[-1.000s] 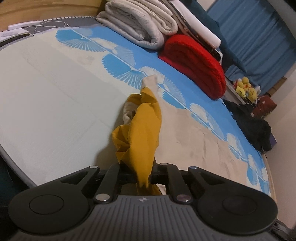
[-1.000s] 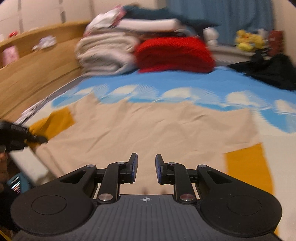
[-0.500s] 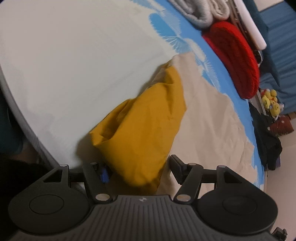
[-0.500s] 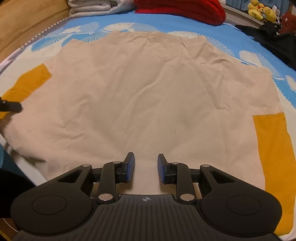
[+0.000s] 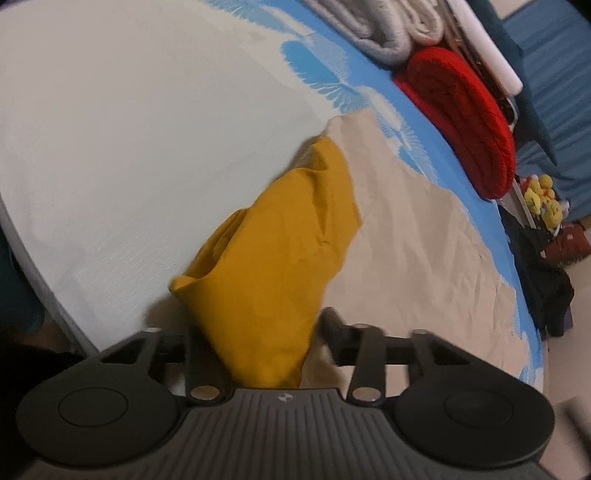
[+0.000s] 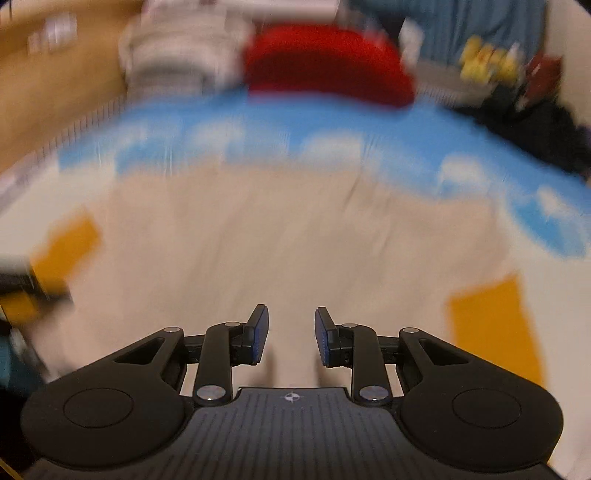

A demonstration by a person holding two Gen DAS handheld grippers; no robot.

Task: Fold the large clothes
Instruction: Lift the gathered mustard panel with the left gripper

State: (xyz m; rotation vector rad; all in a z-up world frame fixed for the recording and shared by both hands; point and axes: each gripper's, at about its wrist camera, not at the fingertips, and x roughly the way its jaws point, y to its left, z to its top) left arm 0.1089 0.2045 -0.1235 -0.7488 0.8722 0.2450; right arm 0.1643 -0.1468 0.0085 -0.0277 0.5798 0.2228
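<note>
Bedding in pale cream with a blue fan-print band (image 5: 110,147) is filling both views, and a large beige garment (image 5: 406,251) with mustard sleeves is lying spread flat across it. Nearest the left wrist camera, the left gripper (image 5: 258,325) is pointing steeply down at the mattress edge with the near mustard sleeve (image 5: 273,258) bunching up between its jaws; those jaws have just been closing around the cloth. One finger (image 5: 332,325) is showing right beside the fabric, the other is sitting hidden behind it, so I cannot tell whether the pads are actually pinching. The sleeve is rising in a loose crumpled cone and joining the beige body further out.

Seen from the right wrist, the right gripper (image 6: 290,325) is hovering over the garment's lower middle, its blue-padded jaws standing apart with nothing between them. This view is smearing heavily. The other mustard sleeve (image 6: 491,332) is lying flat to the right.

Beyond the garment, a red blanket (image 5: 465,122) and a folded grey-white quilt (image 5: 388,33) are sitting at the far side of the bed. Further off, dark clothing (image 5: 539,280), yellow plush toys (image 5: 543,199) and a blue curtain (image 5: 554,92) are showing.
</note>
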